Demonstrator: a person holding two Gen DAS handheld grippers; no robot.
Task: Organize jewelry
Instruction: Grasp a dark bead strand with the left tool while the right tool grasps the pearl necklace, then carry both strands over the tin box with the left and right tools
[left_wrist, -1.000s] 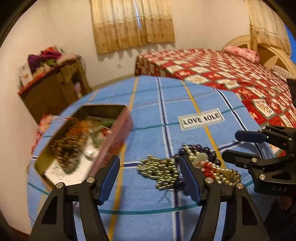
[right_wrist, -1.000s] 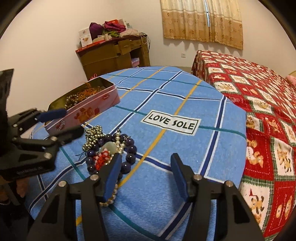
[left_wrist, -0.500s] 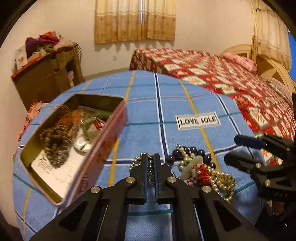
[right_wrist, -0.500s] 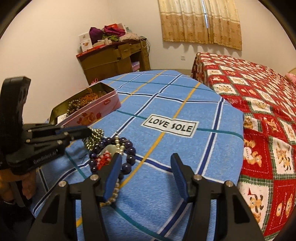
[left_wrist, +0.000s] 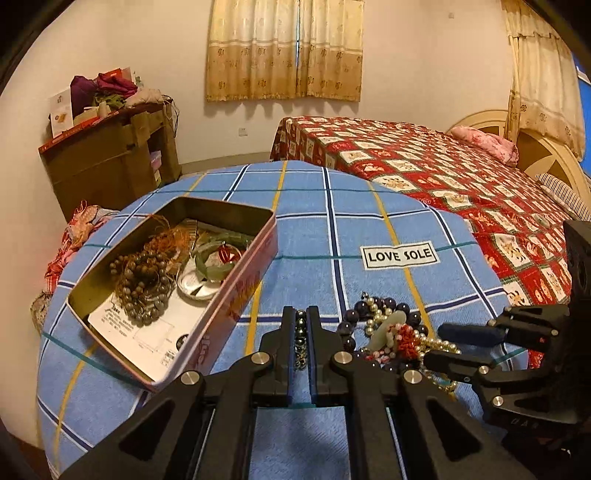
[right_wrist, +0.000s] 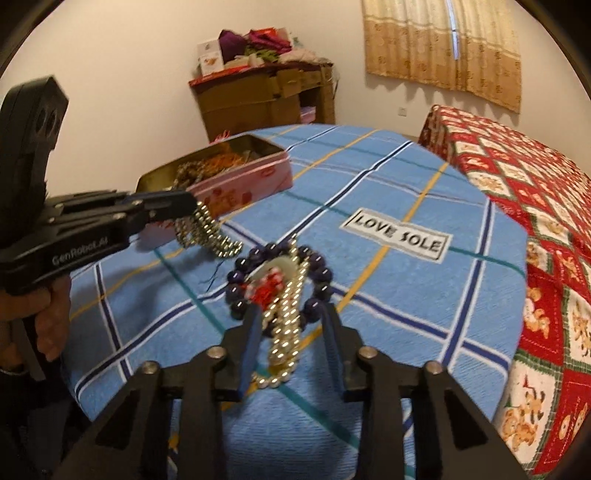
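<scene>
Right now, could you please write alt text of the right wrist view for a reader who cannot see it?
The left gripper is shut on a gold bead bracelet, which hangs down to the blue checked cloth beside a pink tin of jewelry. Nearer the camera, the open right gripper straddles a pearl strand lying over a dark bead bracelet.

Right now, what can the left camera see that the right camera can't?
Only the left camera looks down into the tin, showing brown beads and a green bangle. Only the right camera shows the gold bead chain dangling from the left hand-held gripper. Both show the purple bead bracelet and the blue checked cloth.
</scene>
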